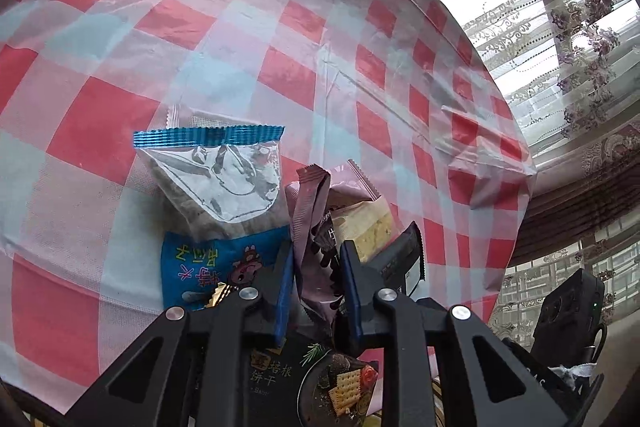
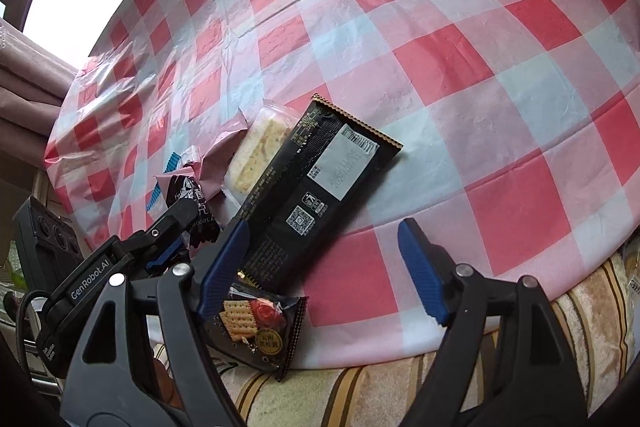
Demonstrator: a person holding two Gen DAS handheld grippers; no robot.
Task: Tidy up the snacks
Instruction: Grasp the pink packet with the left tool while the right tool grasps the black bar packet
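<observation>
Left tool (image 1: pixel 316 267) clamped on pink-brown chocolate packet (image 1: pixel 310 227).

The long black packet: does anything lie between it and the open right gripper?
Nothing visible does. The right gripper stands open close to the long black packet, whose upper face is bare. A small cracker packet lies at its near end only.

Black cracker packet (image 2: pixel 316 187) — apparently flat — on tablecloth (image 2: pixel 460 67).
</observation>
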